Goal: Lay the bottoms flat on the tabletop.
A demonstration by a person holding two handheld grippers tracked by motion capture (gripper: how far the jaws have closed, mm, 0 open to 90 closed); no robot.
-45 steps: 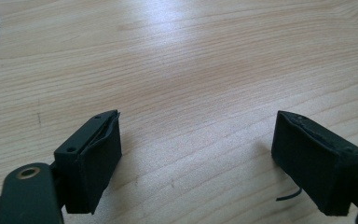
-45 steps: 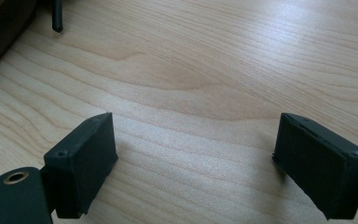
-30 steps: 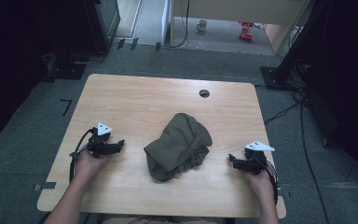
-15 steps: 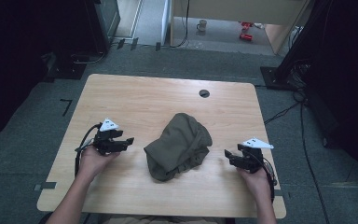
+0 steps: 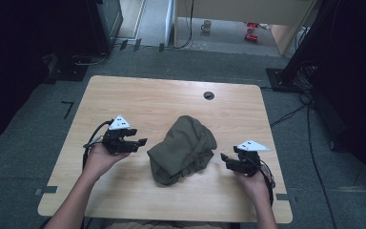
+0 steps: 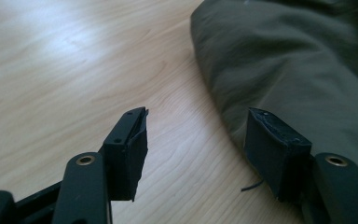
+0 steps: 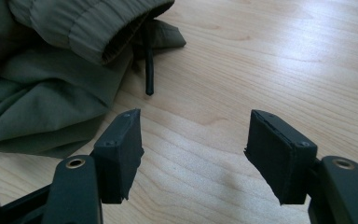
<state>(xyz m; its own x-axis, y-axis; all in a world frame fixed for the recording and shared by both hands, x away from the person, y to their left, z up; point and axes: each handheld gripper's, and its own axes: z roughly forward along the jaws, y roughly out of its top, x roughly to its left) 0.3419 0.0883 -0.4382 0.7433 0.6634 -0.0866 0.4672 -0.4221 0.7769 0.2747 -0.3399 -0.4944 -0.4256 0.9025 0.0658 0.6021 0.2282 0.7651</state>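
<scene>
High view, table: A light wooden table (image 5: 138, 102) is seen from above, with a small round dark hole (image 5: 208, 95) near its far edge.
High view, cloth: A crumpled olive-green garment (image 5: 183, 149) is laid in a heap near the middle of the table, between the two grippers.
High view, left gripper: The left gripper (image 5: 142, 141) is held in a hand just left of the garment, close to its edge but apart from it.
High view, right gripper: The right gripper (image 5: 223, 159) is held in a hand just right of the garment, a little nearer the front edge.
High view, room: Grey carpet (image 5: 28, 157) is seen around the table, with black cables (image 5: 310, 138) on the right, dark stands at the sides and a brighter floor at the back.
Left gripper view, jaws: The jaws have just been closing a little, but they are kept well apart, and nothing is held between them.
Left gripper view, cloth: The garment's smooth fold (image 6: 298, 70) is seen ahead and to the right, beside one jaw; whether it is touched cannot be told.
Left gripper view, surface: Pale wood grain (image 6: 74, 70) is lit brightly.
Right gripper view, jaws: These jaws have also just been closing, yet a wide gap is left, with bare wood (image 7: 261, 56) seen through it.
Right gripper view, cloth: A ribbed hem (image 7: 88, 28) and a dark cord (image 7: 149, 70) are seen at the upper left.
</scene>
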